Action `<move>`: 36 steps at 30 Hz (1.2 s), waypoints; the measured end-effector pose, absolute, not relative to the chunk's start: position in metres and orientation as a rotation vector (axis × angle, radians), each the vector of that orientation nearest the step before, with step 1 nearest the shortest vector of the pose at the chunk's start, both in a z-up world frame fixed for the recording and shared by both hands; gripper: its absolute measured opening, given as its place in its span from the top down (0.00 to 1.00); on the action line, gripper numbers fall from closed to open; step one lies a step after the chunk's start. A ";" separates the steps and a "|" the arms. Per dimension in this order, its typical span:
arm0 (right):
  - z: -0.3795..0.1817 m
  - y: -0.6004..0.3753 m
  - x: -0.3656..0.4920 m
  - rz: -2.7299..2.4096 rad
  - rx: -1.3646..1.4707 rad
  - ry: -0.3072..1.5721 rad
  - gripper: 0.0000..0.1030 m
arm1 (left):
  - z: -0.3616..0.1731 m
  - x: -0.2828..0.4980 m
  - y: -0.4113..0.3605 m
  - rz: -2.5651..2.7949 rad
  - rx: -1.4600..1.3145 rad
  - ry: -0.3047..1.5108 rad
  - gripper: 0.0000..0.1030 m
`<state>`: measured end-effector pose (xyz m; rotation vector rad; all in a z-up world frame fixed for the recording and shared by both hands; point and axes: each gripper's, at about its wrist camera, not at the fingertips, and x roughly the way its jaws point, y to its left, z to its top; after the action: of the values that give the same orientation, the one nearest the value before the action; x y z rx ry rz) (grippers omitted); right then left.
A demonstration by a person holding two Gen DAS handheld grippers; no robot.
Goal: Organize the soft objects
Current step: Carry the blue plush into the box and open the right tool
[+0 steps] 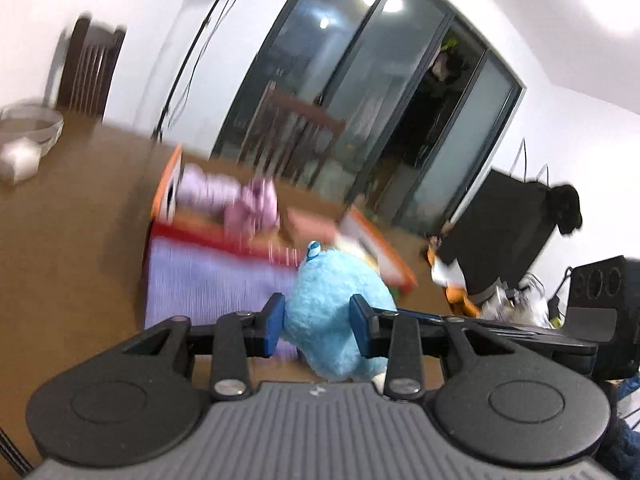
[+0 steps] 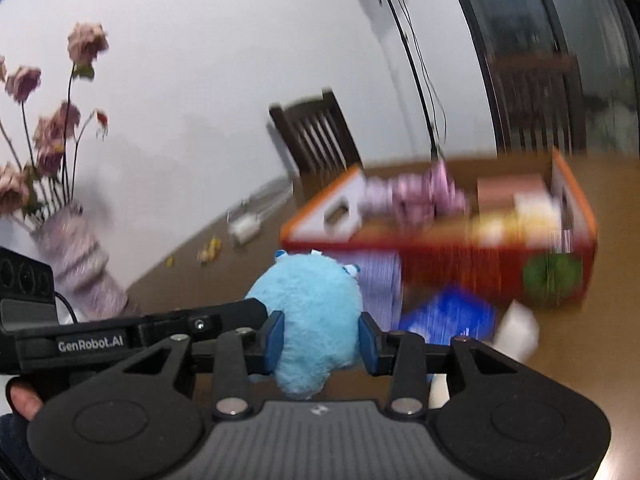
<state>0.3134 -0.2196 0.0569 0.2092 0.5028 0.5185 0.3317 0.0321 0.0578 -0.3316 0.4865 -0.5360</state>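
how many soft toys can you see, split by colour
blue: 1, the plush toy pinched between the left tongs and, in the right wrist view, between the right tongs
pink-purple: 1, the plush lying in the orange box
total: 2
other blurred items in the box are too unclear to count

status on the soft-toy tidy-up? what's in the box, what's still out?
Done: a fluffy pink plush already lies in the orange-rimmed cardboard box. In hand: the left tool and right tool are both shut on the fluffy light-blue plush toy, in front of the box. Left: getting it into the box. The blue flat item is too blurred to identify.
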 end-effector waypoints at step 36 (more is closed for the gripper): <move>0.106 -0.213 0.418 0.370 0.153 0.475 0.47 | 0.094 0.379 0.038 -0.254 -0.070 0.364 0.19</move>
<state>0.4181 -0.2126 0.1060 0.1526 0.4750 0.3697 0.3786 0.0379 0.0943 -0.0695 0.3635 -0.2536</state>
